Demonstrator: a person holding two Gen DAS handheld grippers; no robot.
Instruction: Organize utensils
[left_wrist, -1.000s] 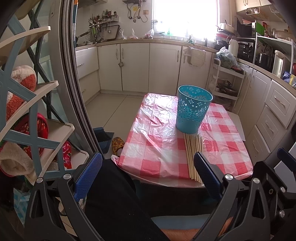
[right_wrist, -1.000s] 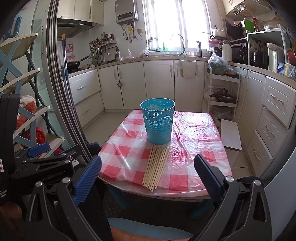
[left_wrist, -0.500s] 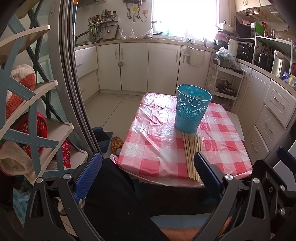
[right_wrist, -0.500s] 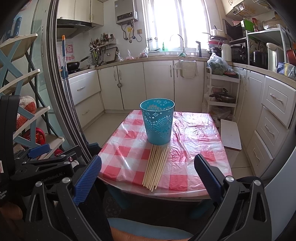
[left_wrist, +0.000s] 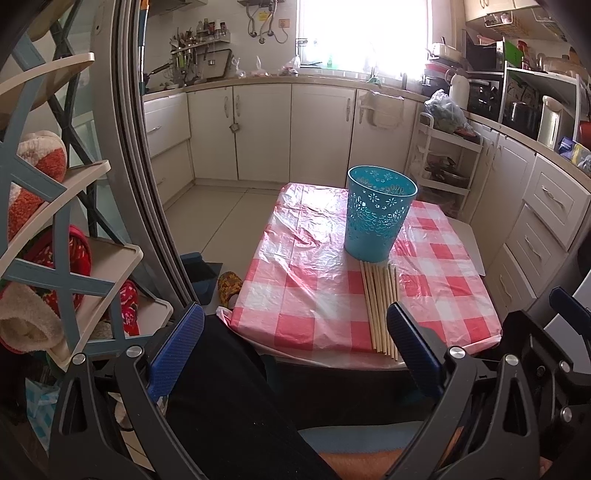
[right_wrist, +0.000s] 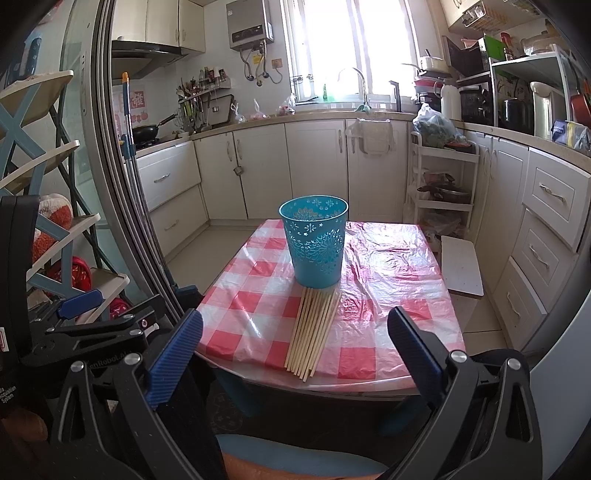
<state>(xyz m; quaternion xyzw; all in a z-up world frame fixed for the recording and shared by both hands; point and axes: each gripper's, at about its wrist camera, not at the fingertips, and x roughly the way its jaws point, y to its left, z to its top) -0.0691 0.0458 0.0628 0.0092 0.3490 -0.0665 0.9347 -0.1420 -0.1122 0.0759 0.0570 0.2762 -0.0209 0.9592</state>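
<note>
A small table with a shiny red & white checked plastic cloth (left_wrist: 306, 273) (right_wrist: 388, 266) stands in the middle of a kitchen. On it is a tall round blue plastic bin with little flower-shaped holes (left_wrist: 378, 214) (right_wrist: 316, 242), standing upright near the middle of the table.

The task's things are a bunch of long thin pale wood chopsticks (left_wrist: 380, 302) (right_wrist: 314, 328). They lie flat on the cloth, side by side in a neat row, w/ their far ends touching or just at the foot of the blue bin & their near ends at the table edge closest to the cameras.

The left gripper (left_wrist: 295, 350) is low, in front of the table, not touching anything. Its 2 blue pads (left_wrist: 177, 350) are spread wide apart, nothing between them. Its right-side pad sits just in front of the near chopstick ends in the left view.

The right gripper (right_wrist: 295, 354) is also low & back from the table, jaws spread wide, holding nothing. The left gripper's black body shows at the left side of the right view.

A shelf rack w/ blue cross bars & soft red slippers (left_wrist: 48, 229) stands on the left. Cream kitchen cupboards (right_wrist: 314, 166) run along the back wall.
</note>
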